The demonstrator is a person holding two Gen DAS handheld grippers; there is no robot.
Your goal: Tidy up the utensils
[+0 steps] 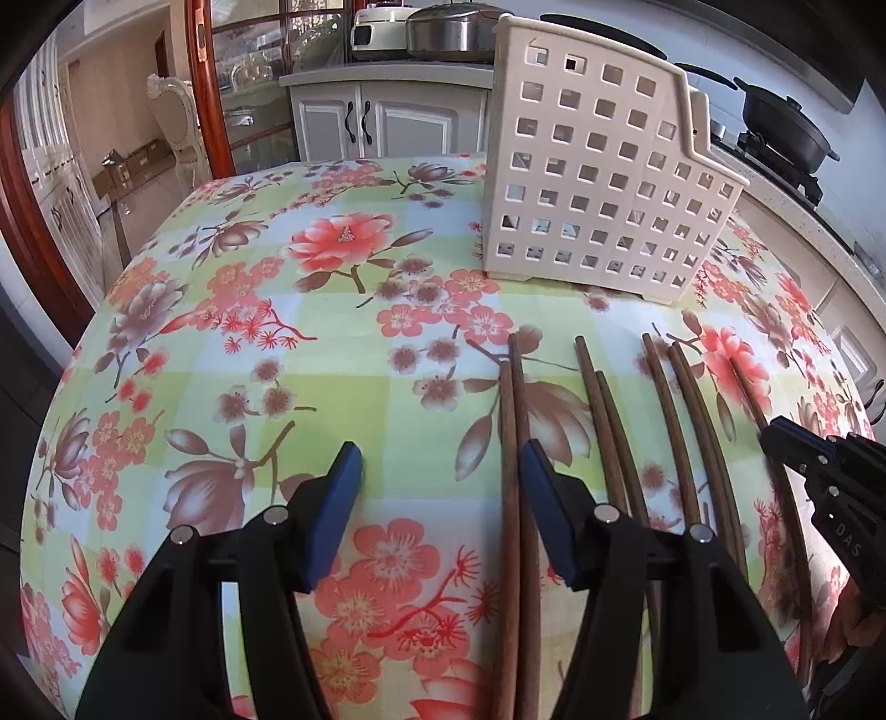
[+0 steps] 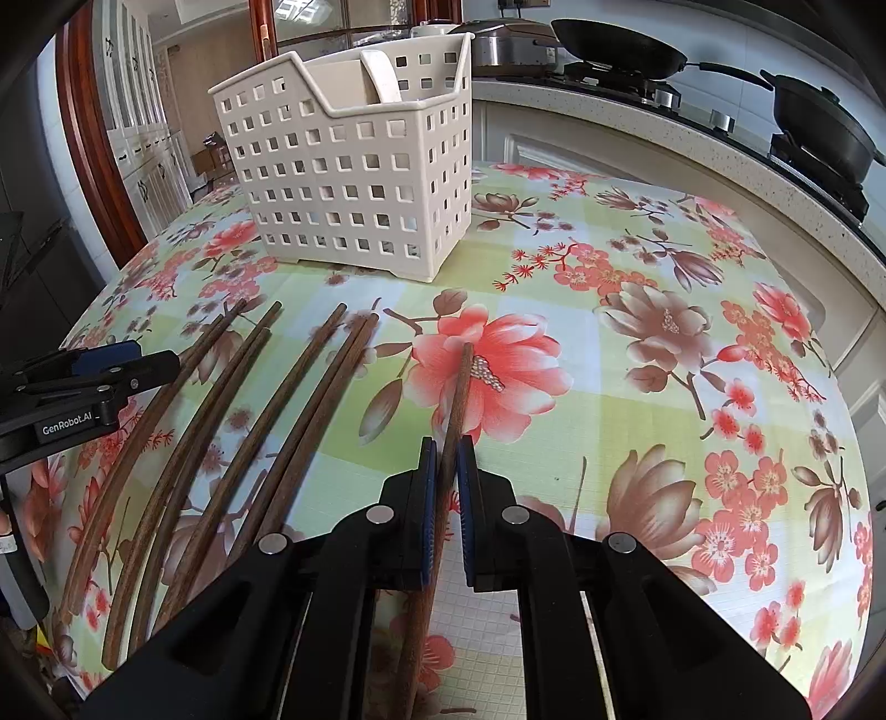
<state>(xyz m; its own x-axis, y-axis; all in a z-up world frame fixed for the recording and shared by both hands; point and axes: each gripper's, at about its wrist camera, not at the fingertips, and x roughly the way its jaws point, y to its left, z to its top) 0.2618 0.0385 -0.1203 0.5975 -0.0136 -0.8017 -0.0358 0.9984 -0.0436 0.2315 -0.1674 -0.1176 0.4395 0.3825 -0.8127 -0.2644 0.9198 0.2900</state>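
Observation:
Several brown wooden chopsticks [image 1: 609, 421] lie side by side on the floral tablecloth [image 1: 332, 310]. A beige perforated utensil holder [image 1: 598, 183] stands behind them, and a white handle [image 2: 382, 72] pokes up inside it. My left gripper [image 1: 440, 459] is open over the cloth. A pair of chopsticks [image 1: 515, 421] lies between its jaws, close against the right finger. My right gripper [image 2: 447, 459] is shut on the rightmost chopstick [image 2: 460, 387], whose tip points toward the holder [image 2: 354, 183]. Each gripper shows at the edge of the other's view: the right gripper [image 1: 797, 443] and the left gripper [image 2: 127, 360].
A speckled counter [image 2: 720, 144] with a stove and dark pans [image 2: 614, 44] runs close along the table's right side. Cabinets [image 1: 382, 122] with a rice cooker and a steel pot stand behind the table. A wood-framed doorway [image 1: 205, 83] is at the back left.

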